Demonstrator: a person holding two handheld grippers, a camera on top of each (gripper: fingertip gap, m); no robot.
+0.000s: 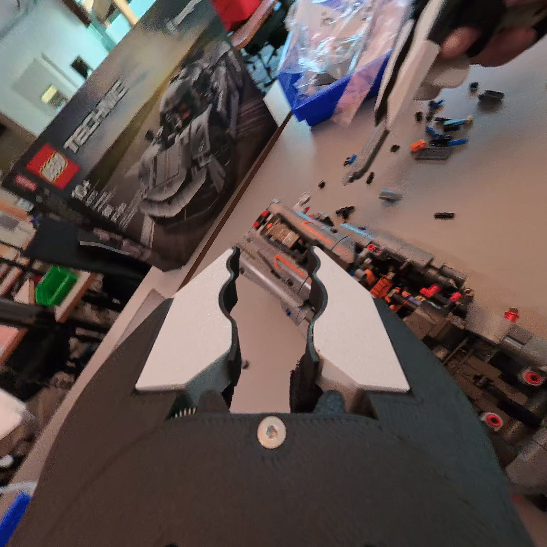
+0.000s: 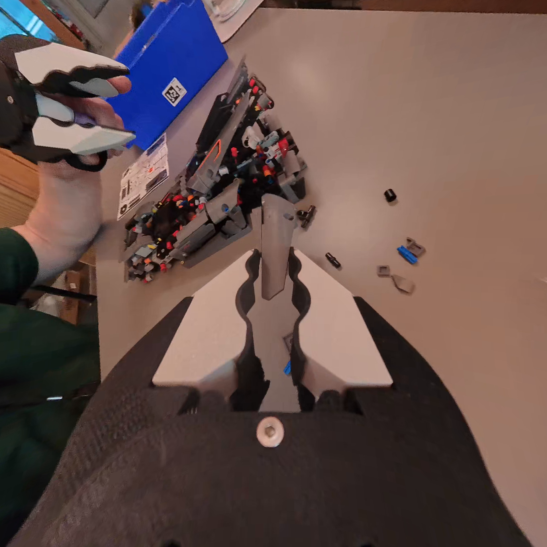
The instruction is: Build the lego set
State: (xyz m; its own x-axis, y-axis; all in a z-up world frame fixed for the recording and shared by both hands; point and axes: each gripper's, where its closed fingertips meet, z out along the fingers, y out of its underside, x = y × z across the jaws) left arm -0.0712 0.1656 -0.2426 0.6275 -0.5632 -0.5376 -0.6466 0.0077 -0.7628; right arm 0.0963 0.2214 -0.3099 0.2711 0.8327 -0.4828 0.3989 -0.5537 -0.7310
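Right gripper (image 2: pixel 273 257) held low over table (image 2: pixel 414 103), clamped on grey panel piece (image 2: pixel 275 251) pointing at part-built lego model (image 2: pixel 216 189). Left gripper (image 1: pixel 273 257) raised beside model, fingers parted, nothing gripped. Printed set box (image 1: pixel 142 142) stood at table edge; blue bin (image 2: pixel 168 71) tagged with square marker. Bare tabletop seen right of model, loose pieces (image 2: pixel 410 254) scattered.

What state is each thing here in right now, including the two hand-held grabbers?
Right gripper: fingers shut on the grey panel.
Grey panel: held, sticking forward over the table.
Left gripper: fingers open, holding nothing.
Lego model: partly built, lying on the table.
Blue bin: on the table behind the model.
Loose pieces: scattered, untouched.
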